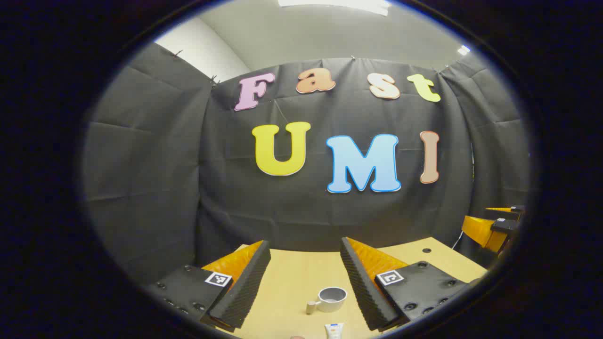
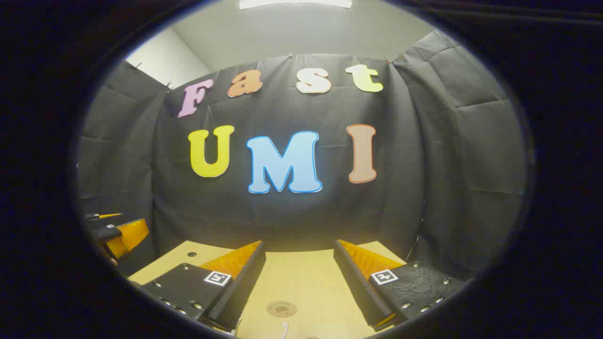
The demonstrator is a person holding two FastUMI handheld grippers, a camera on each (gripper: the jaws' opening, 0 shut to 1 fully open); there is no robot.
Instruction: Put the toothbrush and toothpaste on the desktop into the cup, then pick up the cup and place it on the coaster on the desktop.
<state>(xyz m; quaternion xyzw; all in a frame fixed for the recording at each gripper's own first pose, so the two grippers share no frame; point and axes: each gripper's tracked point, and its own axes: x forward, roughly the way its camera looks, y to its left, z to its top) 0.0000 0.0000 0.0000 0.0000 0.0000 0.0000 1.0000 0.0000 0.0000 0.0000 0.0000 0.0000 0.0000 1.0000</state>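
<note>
Hovering above the desk (image 1: 301, 278) with the left gripper (image 1: 304, 282), fingers spread wide and holding nothing, aimed level at the cloth wall (image 1: 155, 179). Down between those fingers, resting upright on the desk: the cup (image 1: 331, 299), handle sticking out to the left, mouth open and nothing seen inside. Just nearer the camera, at the bottom edge, the toothpaste (image 1: 334, 331), only its end peeking in, lying apart from the cup. Over at the far right edge of the left gripper view, the other gripper, off beyond the desk corner. Switching to the right gripper view: right gripper (image 2: 299, 278) also held wide open, gripping nothing, poised over the desk. Lying flat between its fingers, the round coaster (image 2: 281, 309), bare. Just below it, a small white thing at the bottom edge, possibly the toothbrush (image 2: 284, 329), too little showing to be sure. At far left, the left gripper again, beside the desk edge.
</note>
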